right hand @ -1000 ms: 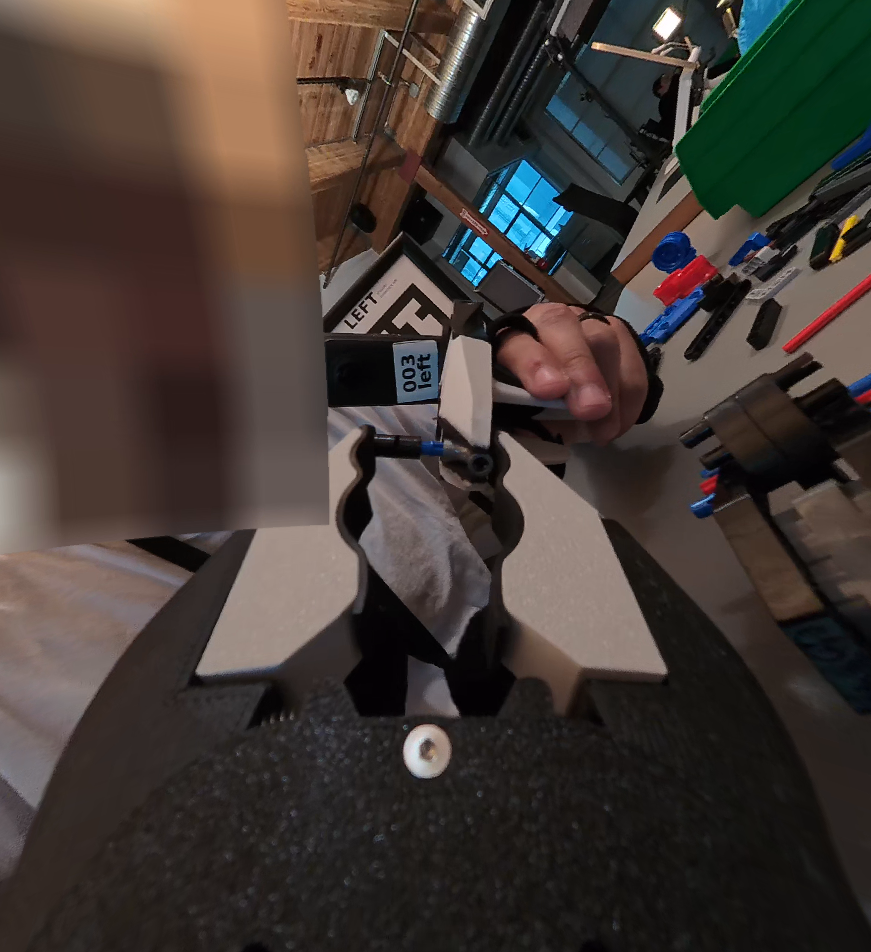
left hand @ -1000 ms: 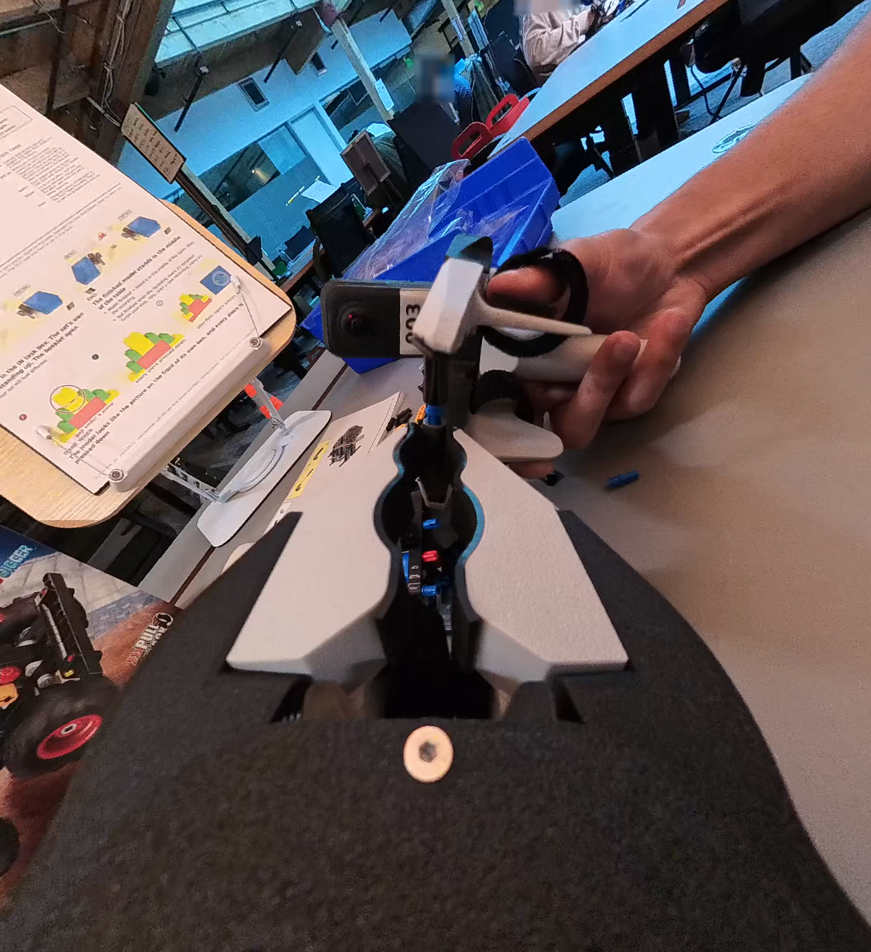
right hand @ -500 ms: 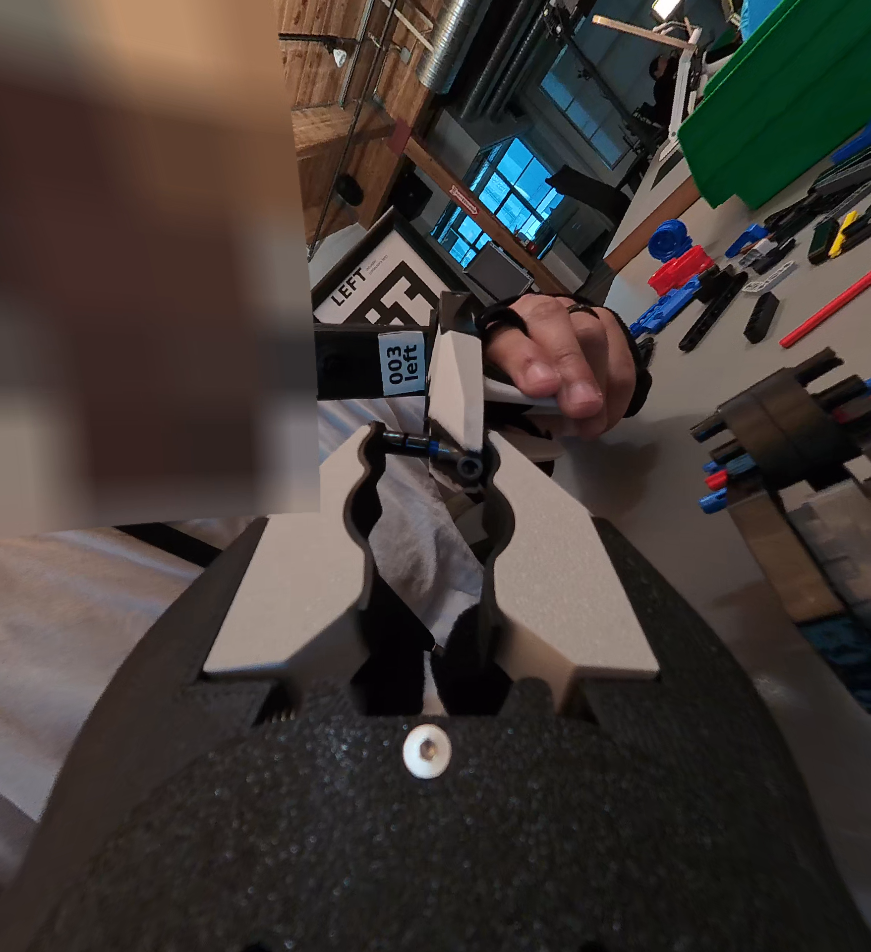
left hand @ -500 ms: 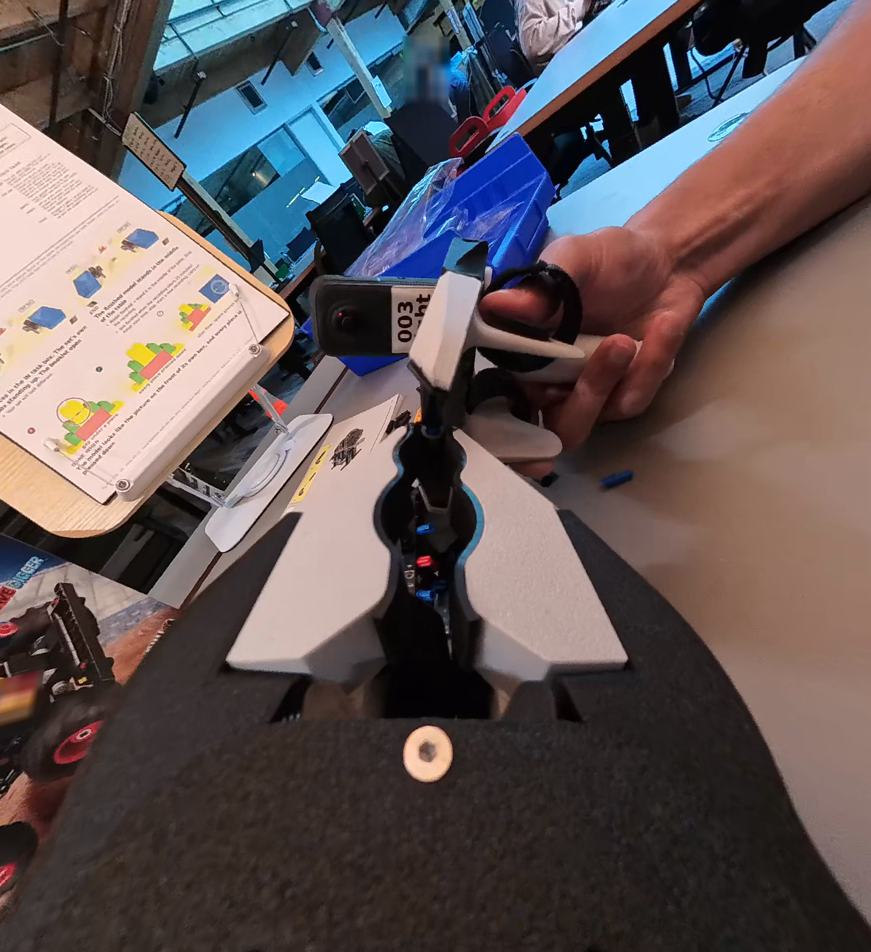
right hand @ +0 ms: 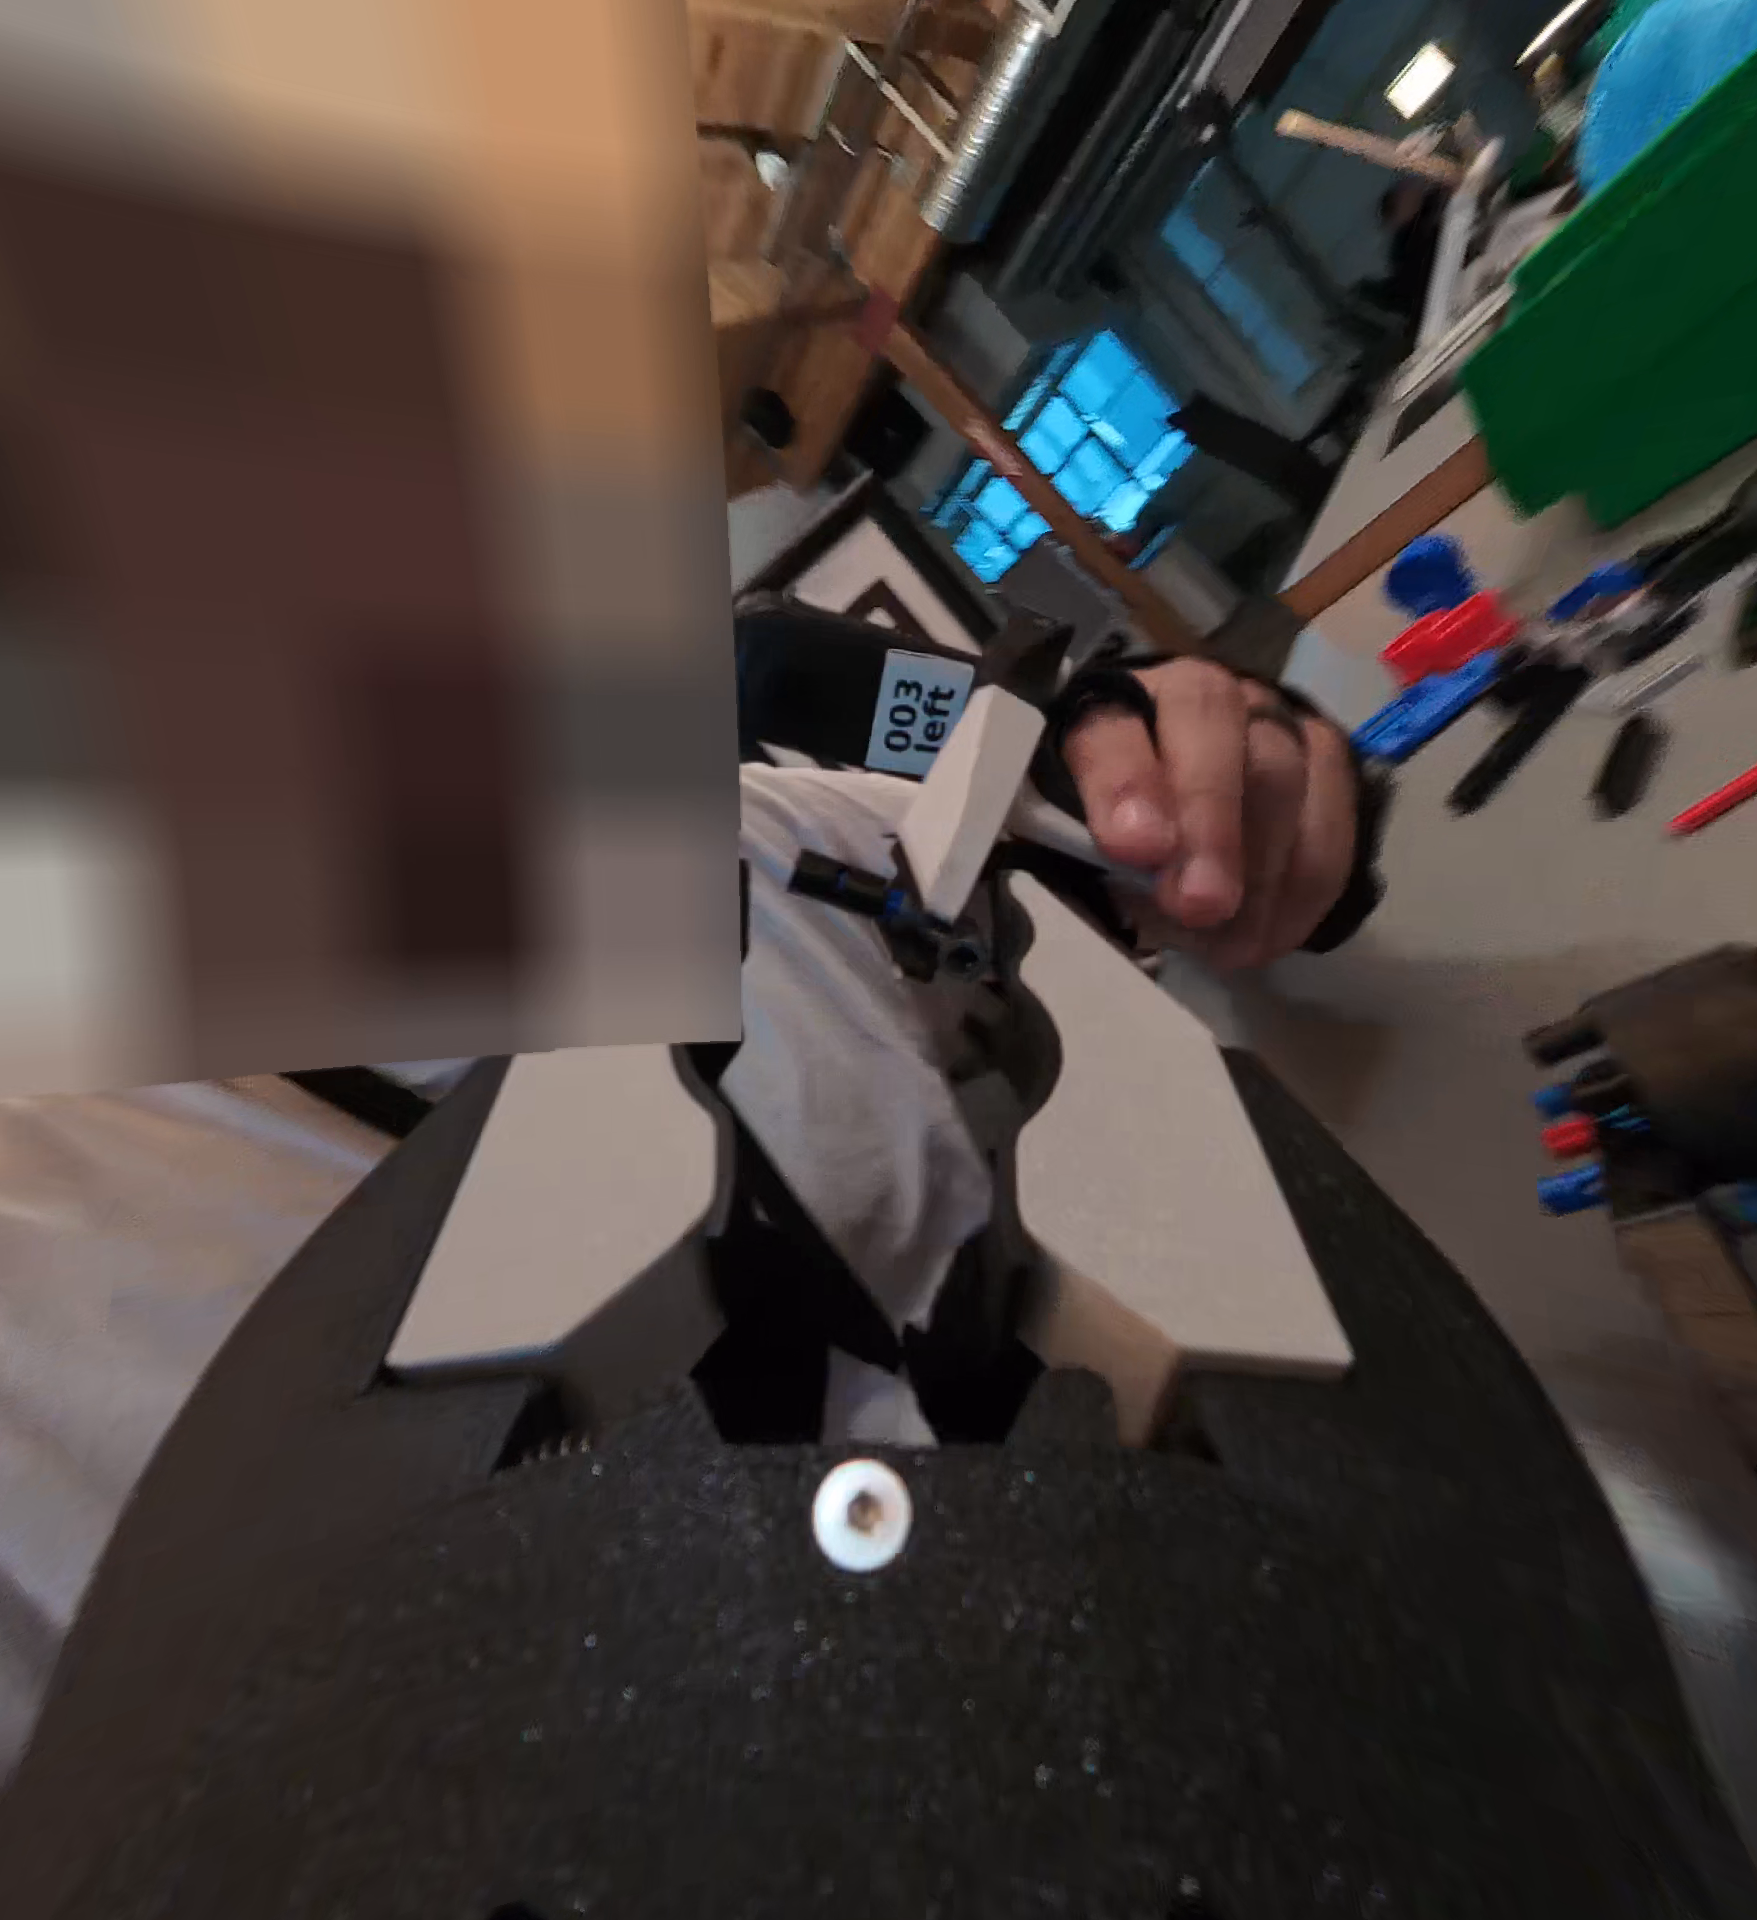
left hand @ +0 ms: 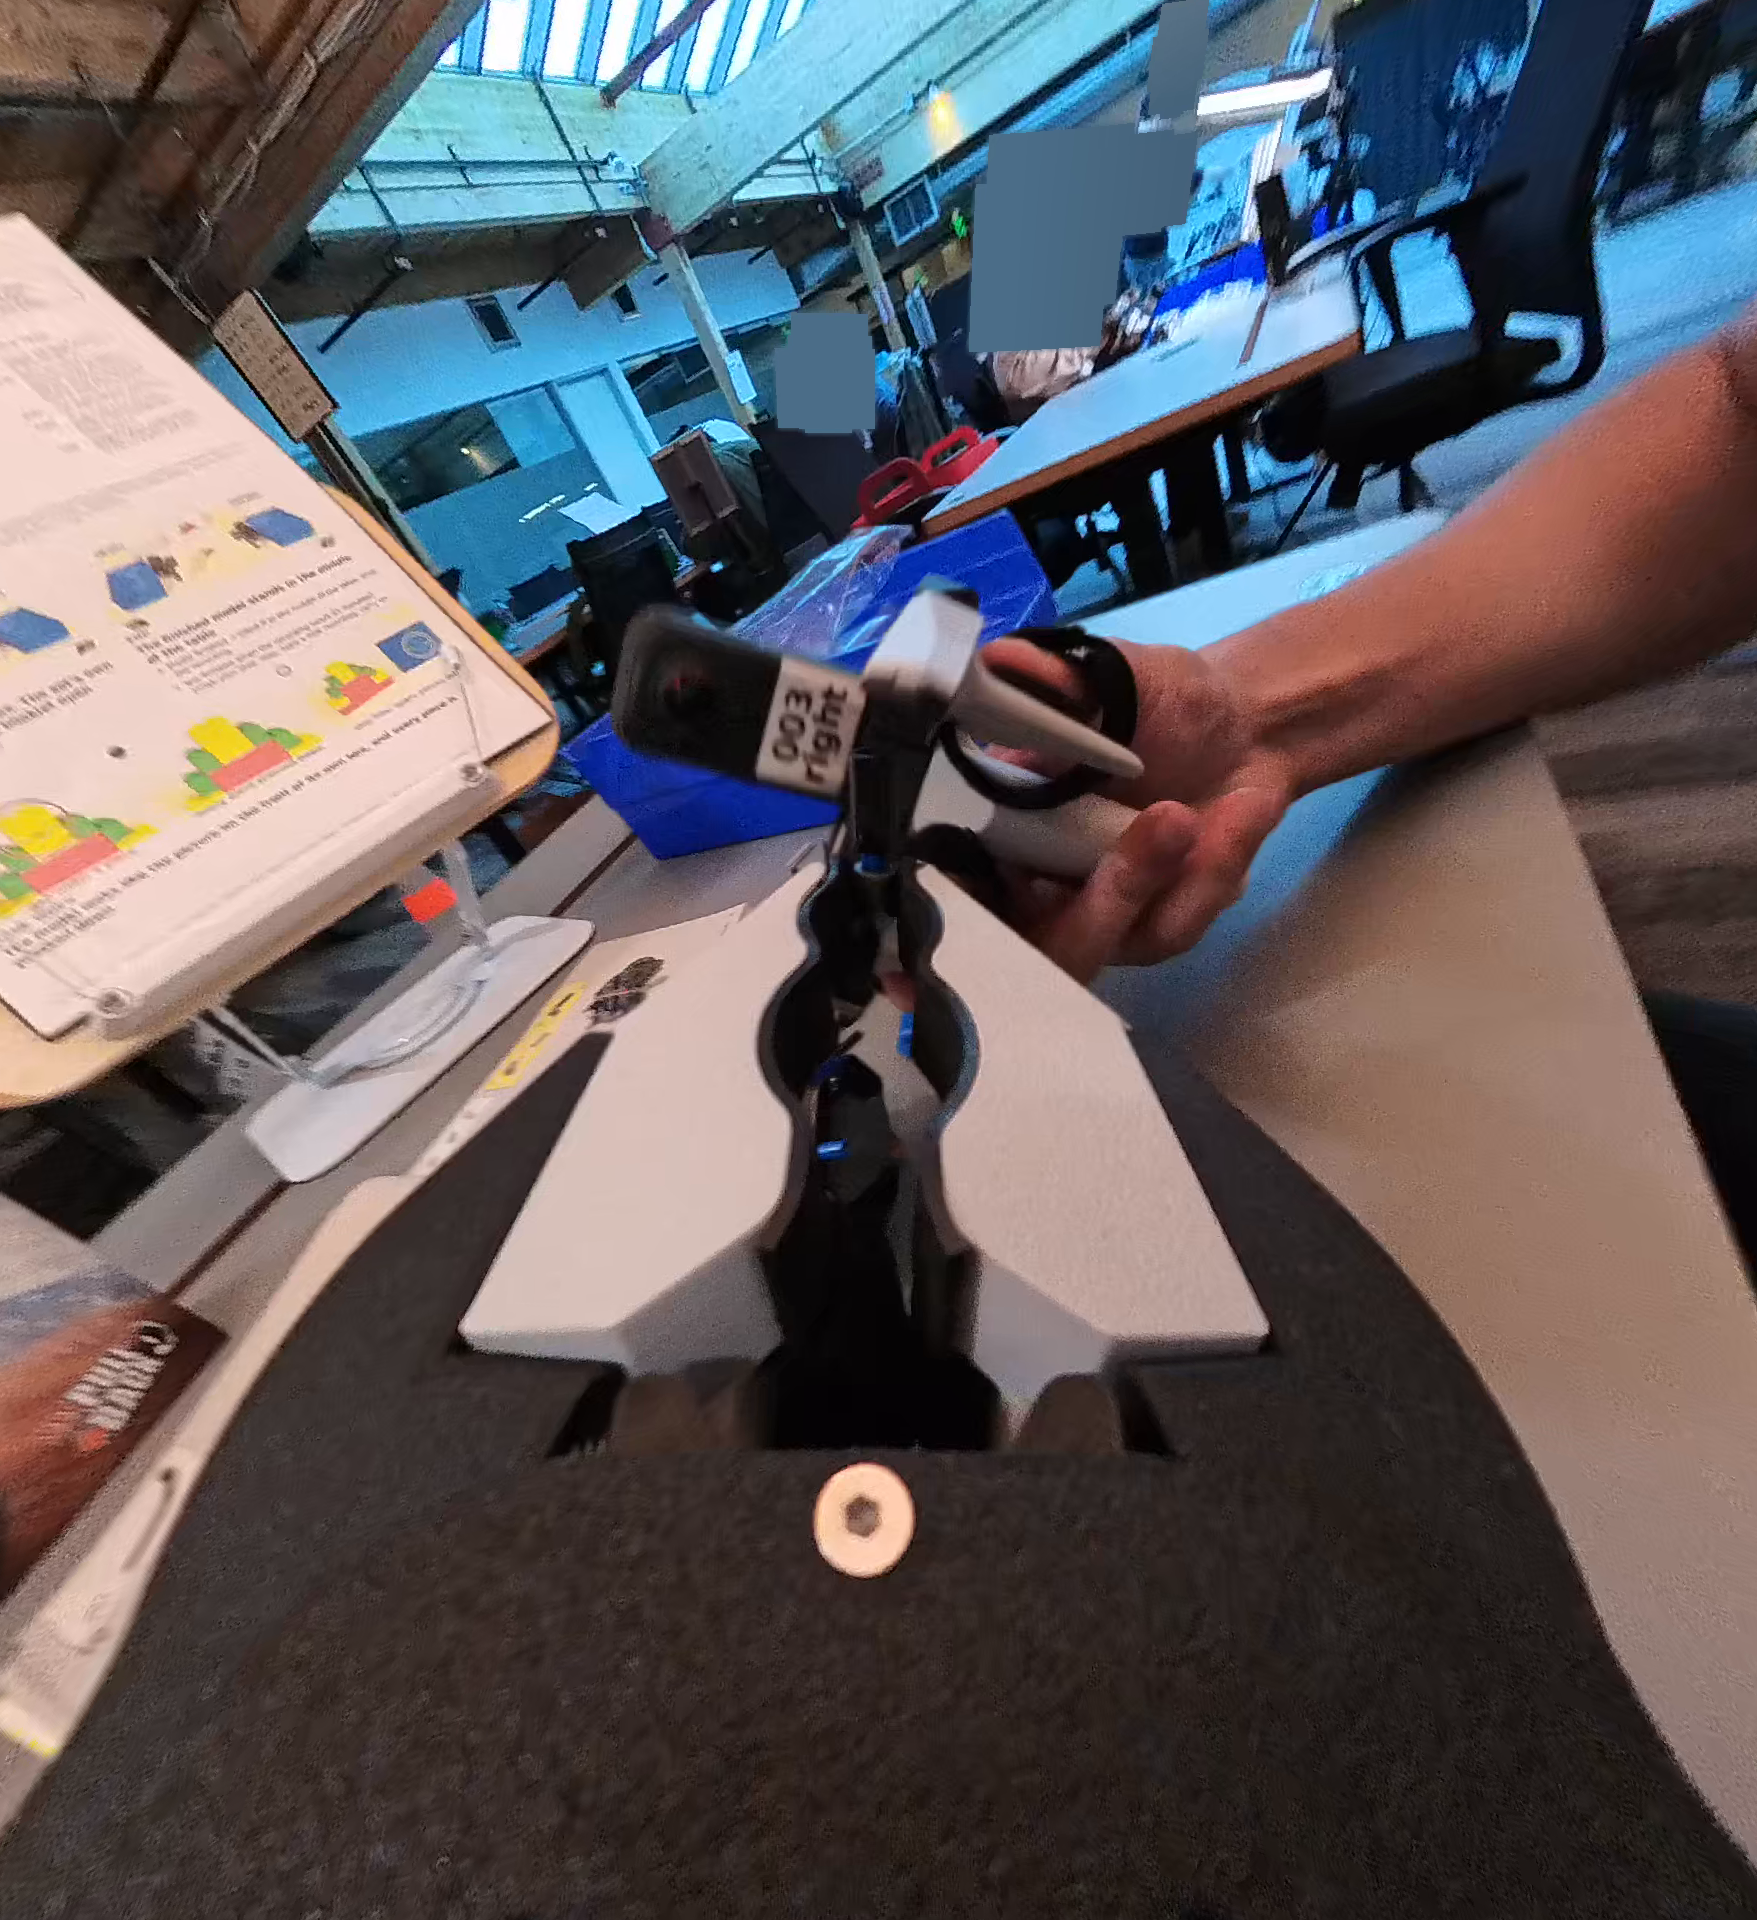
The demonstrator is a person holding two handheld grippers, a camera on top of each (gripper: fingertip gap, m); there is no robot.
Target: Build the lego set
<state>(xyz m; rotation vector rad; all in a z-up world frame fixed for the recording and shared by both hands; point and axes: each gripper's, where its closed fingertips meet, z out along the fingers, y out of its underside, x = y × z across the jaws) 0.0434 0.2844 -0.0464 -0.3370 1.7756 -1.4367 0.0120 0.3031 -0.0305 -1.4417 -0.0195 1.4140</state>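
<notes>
Black lego piece with blue pins (left hand: 858, 1049), gripped between the closed fingers of the left gripper (left hand: 869, 914) above the grey table (left hand: 1425, 1039). Right gripper (right hand: 853, 997) fingers spread apart around its tip. Beside: instruction sheet (left hand: 178, 665) on stand, blue bin (left hand: 708, 800); loose parts (right hand: 1518, 696) behind.

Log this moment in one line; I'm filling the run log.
left gripper: shut on black lego piece | right gripper: open, alongside

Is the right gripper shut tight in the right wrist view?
No, the right gripper stands open, with white cloth showing through the wide gap between its fingers.
</notes>
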